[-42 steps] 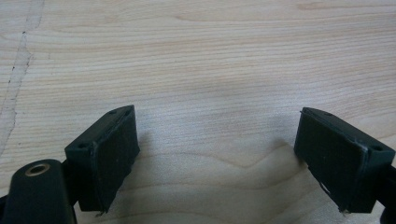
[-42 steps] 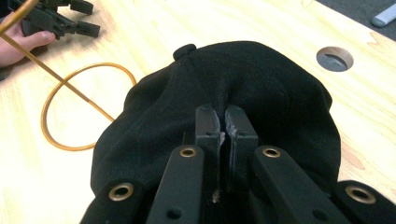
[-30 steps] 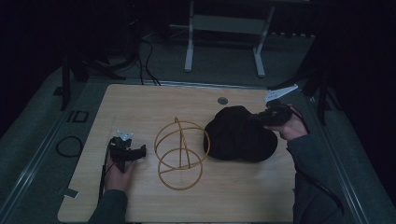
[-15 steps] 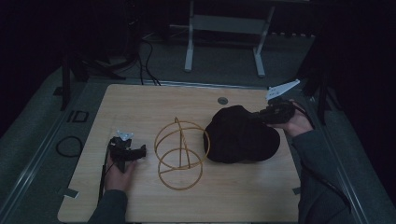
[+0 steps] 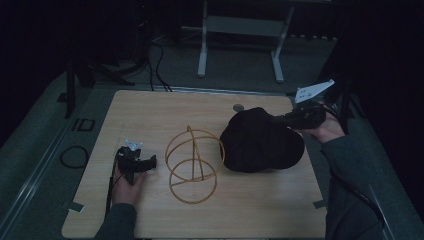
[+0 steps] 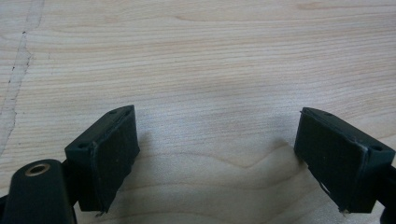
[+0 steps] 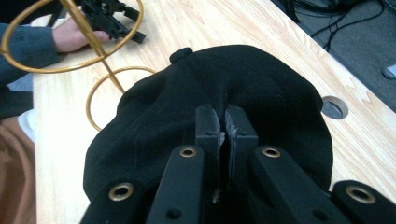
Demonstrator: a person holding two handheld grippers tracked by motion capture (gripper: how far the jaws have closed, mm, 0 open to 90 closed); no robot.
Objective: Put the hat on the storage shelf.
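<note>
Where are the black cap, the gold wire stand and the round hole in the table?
black cap (image 5: 260,142), high view, on its crown.
gold wire stand (image 5: 192,187), high view, on its bottom ring.
round hole (image 7: 332,108), right gripper view, on its centre.

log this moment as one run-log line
right claw: shut on black cap | left claw: open, over bare table | gold wire stand: untouched, between them
</note>
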